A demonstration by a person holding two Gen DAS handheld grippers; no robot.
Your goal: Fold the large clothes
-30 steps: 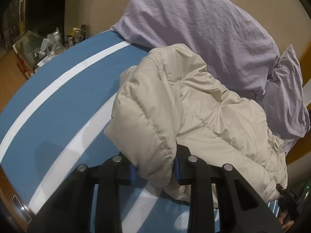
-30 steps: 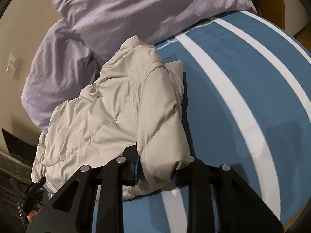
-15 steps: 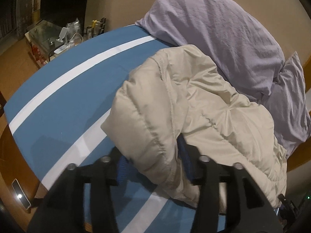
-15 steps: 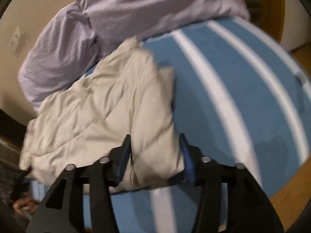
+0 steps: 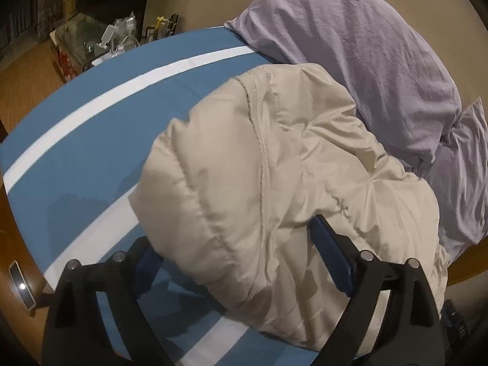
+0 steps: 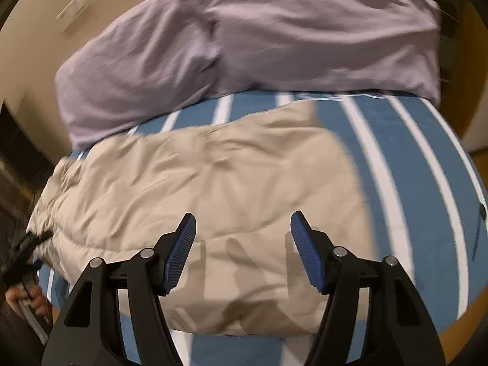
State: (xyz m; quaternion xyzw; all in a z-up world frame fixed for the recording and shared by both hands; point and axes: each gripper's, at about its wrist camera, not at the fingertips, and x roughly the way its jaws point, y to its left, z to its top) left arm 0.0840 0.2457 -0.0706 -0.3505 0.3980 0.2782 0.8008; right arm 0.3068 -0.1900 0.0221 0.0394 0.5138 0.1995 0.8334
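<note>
left tool [image 5: 241, 259]: spread, astride jacket [image 5: 274, 167] fold | right tool [image 6: 241, 253]: spread above it (both just opened)

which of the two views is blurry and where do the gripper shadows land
Right wrist view: motion-smeared, worst on the lavender pillows and the jacket's edge; finger shadows of the right gripper fall on the beige puffer jacket. Left wrist view: sharp, warm dim light, fisheye-bent stripes; faint shadow on the striped blue bedspread.
</note>
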